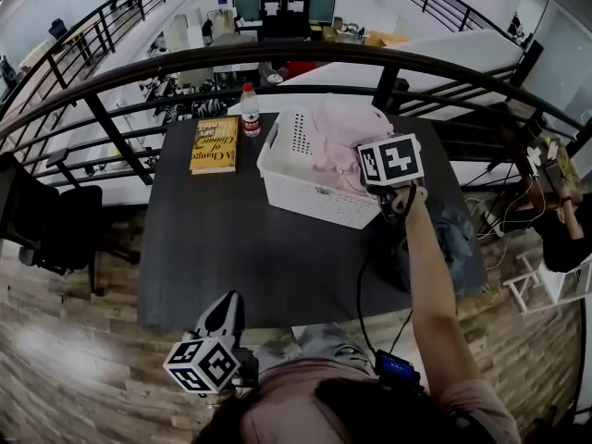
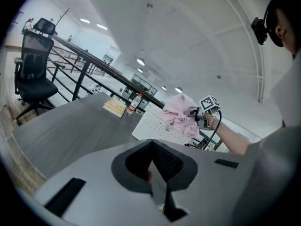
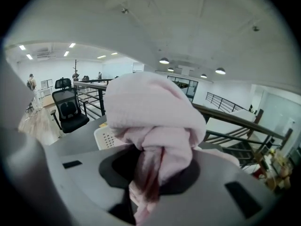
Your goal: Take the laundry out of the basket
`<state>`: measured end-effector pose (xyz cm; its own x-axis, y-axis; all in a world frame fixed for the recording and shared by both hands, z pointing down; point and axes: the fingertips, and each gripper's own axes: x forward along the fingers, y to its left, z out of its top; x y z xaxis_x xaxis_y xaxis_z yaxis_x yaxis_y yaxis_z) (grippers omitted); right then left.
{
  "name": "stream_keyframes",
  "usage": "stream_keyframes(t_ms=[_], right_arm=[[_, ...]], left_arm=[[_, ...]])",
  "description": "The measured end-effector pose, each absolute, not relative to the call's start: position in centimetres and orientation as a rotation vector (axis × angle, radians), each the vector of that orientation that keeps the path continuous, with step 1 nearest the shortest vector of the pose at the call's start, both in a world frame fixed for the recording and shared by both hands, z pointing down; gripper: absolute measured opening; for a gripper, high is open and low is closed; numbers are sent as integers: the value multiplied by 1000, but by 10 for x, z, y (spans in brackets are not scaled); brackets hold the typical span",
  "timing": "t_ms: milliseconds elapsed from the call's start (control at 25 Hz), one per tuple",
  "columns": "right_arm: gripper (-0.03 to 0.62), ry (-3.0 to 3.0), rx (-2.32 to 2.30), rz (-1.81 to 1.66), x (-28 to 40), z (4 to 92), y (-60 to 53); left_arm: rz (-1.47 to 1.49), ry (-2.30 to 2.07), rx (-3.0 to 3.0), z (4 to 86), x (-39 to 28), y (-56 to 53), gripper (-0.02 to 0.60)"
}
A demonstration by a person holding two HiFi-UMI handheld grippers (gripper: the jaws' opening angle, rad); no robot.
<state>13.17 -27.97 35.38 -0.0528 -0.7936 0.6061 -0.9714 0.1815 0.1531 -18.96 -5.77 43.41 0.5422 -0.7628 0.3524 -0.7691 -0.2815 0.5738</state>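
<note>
A white perforated laundry basket (image 1: 310, 188) stands on the dark table (image 1: 240, 248) and holds pink laundry (image 1: 333, 132). My right gripper (image 1: 368, 166), under its marker cube, is over the basket's right side and shut on a bunch of that pink cloth. The cloth is lifted above the rim. In the right gripper view the pink cloth (image 3: 155, 126) fills the jaws and hangs down between them. My left gripper (image 1: 225, 311) is low at the table's near edge, far from the basket, shut with nothing in it (image 2: 157, 187). From there I see the basket (image 2: 157, 128) and the raised cloth (image 2: 178, 112).
A yellow book (image 1: 215, 144) and a water bottle (image 1: 250, 109) lie at the table's far left, beside the basket. A black railing (image 1: 277, 58) runs behind the table. An office chair (image 1: 55, 229) stands left of it. A cable hangs from my right arm.
</note>
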Motion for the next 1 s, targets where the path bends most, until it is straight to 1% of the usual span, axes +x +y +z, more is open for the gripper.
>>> stream_keyframes(t_ms=[280, 560, 800, 1000], right_arm=[[115, -1878, 1755, 332, 128, 322, -245], [114, -1889, 1852, 265, 124, 292, -219], [112, -1906, 1911, 196, 124, 264, -208], [112, -1957, 1910, 142, 123, 239, -193]], left_arm=[[15, -1209, 2044, 448, -212, -27, -3], [-7, -1210, 2066, 445, -231, -17, -2], [-4, -1198, 2082, 445, -232, -17, -2], [2, -1189, 2102, 442, -219, -19, -2]])
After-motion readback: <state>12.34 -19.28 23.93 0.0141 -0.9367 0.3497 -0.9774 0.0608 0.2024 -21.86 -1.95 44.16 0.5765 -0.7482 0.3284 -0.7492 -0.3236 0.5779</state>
